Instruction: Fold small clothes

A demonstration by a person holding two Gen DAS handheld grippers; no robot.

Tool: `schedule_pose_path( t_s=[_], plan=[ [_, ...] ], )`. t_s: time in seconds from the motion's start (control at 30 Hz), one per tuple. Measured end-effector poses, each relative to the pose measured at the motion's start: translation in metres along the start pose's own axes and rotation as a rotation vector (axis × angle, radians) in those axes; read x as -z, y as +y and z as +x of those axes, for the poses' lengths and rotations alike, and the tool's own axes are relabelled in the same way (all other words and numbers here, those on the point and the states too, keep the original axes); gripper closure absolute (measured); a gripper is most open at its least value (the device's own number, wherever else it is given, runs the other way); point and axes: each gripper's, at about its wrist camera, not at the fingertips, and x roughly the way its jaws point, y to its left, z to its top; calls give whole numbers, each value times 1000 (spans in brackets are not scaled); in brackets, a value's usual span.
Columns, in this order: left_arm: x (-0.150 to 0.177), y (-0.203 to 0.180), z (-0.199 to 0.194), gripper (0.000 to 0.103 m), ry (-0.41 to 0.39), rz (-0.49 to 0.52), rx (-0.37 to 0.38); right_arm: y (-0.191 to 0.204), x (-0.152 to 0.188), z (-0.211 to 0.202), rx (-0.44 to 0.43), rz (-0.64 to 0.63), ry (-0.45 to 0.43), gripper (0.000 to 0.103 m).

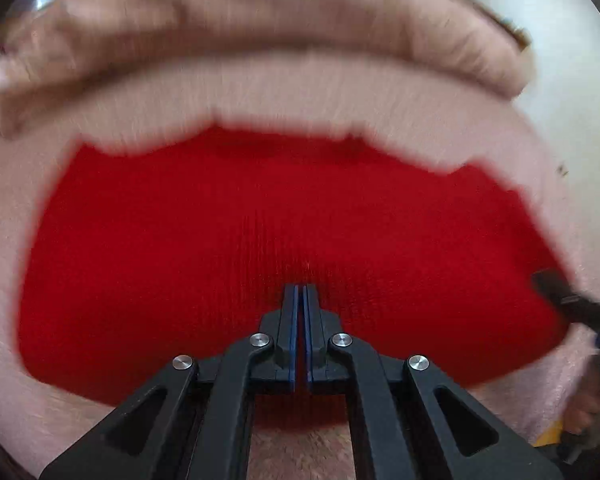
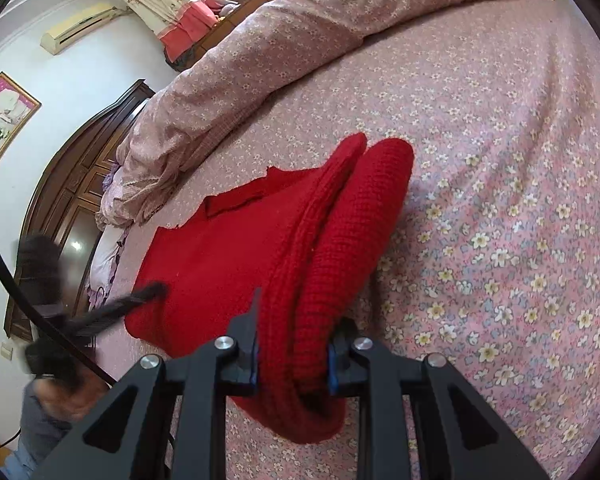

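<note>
A red knitted garment [image 1: 260,240] lies on the pink floral bed sheet [image 2: 500,200]. In the left wrist view my left gripper [image 1: 300,290] is shut with its tips just over the red knit; nothing shows between the pads, and the view is blurred by motion. In the right wrist view my right gripper [image 2: 292,344] is shut on a thick folded edge of the red garment [image 2: 324,280] and lifts it off the sheet. The rest of the garment lies flat to the left. The blurred left gripper [image 2: 140,300] shows at the left over the garment.
A rolled pink floral quilt [image 2: 260,60] lies along the far side of the bed; it also shows in the left wrist view [image 1: 260,12]. A dark wooden headboard [image 2: 80,168] and a pillow [image 2: 108,252] are at the left. A black cable [image 2: 4,268] hangs at the left.
</note>
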Motion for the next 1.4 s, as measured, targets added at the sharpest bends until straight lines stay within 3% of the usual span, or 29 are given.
schedule_pose_path(
  t_s=[0.07,0.17,0.27,0.33,0.47,0.57,0.63,0.7,0.73,0.8,0.87,0.93,1.07,1.23,1.33,1.4],
  plan=[
    [6,0,2,103,-54,15,3,2,1,-1,-5,-9,3,80],
    [14,-13,-2,103,-67,86,-64,9,3,-5,5,-24,-6,80],
    [10,-10,-2,103,-53,89,-43,22,-3,-13,5,-28,-27,80],
    [4,2,-1,103,-24,54,24,46,-13,-19,22,-56,-44,80],
    [-2,26,-2,103,3,-31,187,124,-38,-12,137,-171,-32,80],
    [-7,75,-36,103,-3,-223,384,186,-51,2,263,-288,-6,80],
    [-14,113,-66,103,-46,-320,428,225,-57,19,335,-362,26,80],
    [-22,152,-101,102,-104,-327,421,256,-59,38,390,-400,64,80],
    [-23,164,-112,96,-131,-301,398,271,-60,50,415,-422,78,80],
    [-17,197,-129,89,-193,-251,319,299,-56,75,459,-465,101,80],
    [-2,233,-128,88,-215,-268,248,324,-49,97,483,-504,101,80],
    [7,262,-118,88,-166,-339,207,341,-38,117,483,-513,76,80],
    [21,293,-102,88,-77,-443,279,361,3,164,368,-454,36,80],
    [30,289,-101,88,-48,-389,192,359,66,211,253,-481,-34,80],
    [35,298,-95,88,-4,-404,214,352,85,226,251,-502,-34,76],
    [36,299,-91,88,13,-417,235,357,88,226,233,-541,-37,66]
  ],
)
